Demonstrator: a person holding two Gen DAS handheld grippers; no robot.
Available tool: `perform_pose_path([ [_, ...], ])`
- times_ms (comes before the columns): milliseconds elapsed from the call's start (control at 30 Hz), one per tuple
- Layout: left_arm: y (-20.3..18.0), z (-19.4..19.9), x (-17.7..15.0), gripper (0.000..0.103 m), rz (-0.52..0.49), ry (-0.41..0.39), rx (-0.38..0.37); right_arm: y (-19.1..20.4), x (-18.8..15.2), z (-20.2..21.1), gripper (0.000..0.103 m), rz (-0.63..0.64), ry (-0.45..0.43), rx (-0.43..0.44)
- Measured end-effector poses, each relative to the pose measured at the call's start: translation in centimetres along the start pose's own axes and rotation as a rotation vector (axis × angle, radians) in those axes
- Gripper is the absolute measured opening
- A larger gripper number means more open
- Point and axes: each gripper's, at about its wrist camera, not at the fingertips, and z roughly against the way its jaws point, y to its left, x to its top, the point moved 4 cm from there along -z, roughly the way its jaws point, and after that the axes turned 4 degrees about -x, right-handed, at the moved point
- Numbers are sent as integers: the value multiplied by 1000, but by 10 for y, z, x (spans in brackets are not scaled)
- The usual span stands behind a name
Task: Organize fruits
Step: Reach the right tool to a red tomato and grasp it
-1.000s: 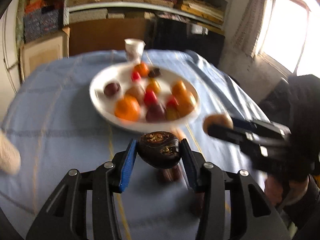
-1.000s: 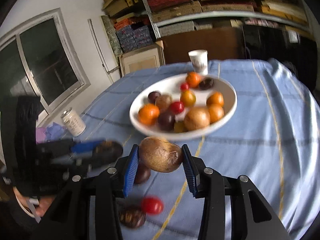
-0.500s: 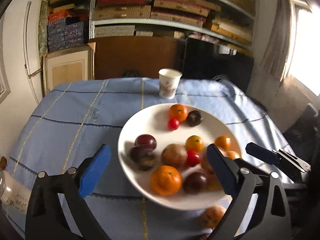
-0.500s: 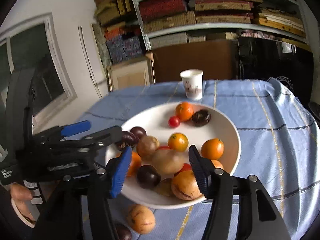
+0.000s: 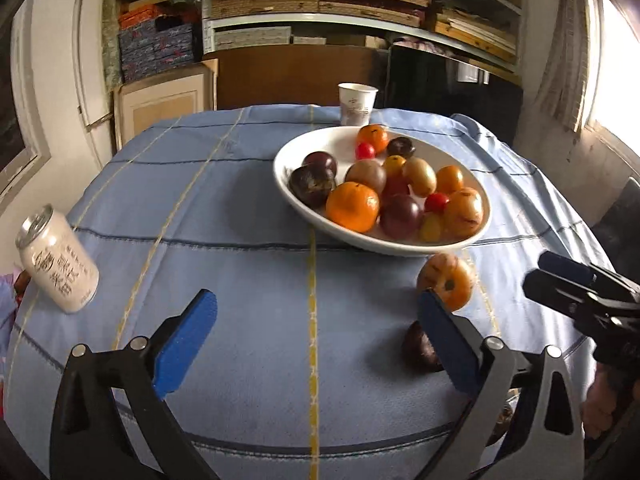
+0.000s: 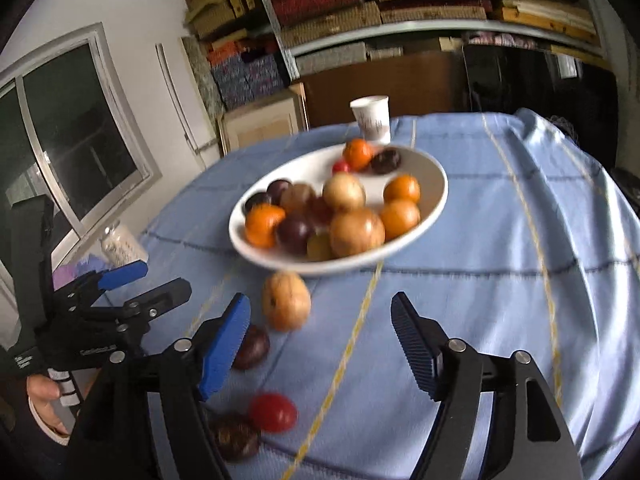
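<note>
A white plate [image 5: 285, 152] [image 6: 437, 200] holds several fruits: oranges, dark purple ones, tan ones and small red tomatoes. In front of it on the blue cloth lie a tan fruit [image 5: 446, 280] [image 6: 286, 306] and a dark purple fruit [image 5: 418, 348] [image 6: 252, 346]. A red tomato [image 6: 274, 412] and a wrinkled dark fruit [image 6: 234, 436] lie nearer still. My left gripper [image 5: 316, 308] [image 6: 164, 280] hangs over bare cloth, its jaws opening wide with nothing between them. My right gripper [image 6: 320, 308] [image 5: 540, 274] is also opening and empty, with the tan fruit just beyond its left finger.
A white drink can [image 5: 58, 260] [image 6: 120, 242] stands at the table's left edge. A paper cup [image 5: 357, 109] [image 6: 372, 118] stands behind the plate. Shelves stacked with boxes line the back wall, and windows are on both sides.
Both grippers were shut on fruit, the left on a dark one, the right on a tan one. They let go over the plate, opened and drew back toward the near cloth.
</note>
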Motion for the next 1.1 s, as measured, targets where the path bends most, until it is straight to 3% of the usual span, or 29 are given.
perform_pose_path([
  [333, 3, -2, -3, 98, -7, 13, 37, -9, -9, -3, 79, -46, 53, -1],
  [667, 7, -3, -3, 98, 22, 32, 22, 6, -14, 4, 78, 11, 108, 109],
  [933, 12, 1, -2, 99, 28, 21, 37, 27, -31, 0, 50, 110, 189, 156],
  [1100, 17, 1, -2, 99, 43, 27, 39, 29, -36, -4, 48, 126, 223, 150],
])
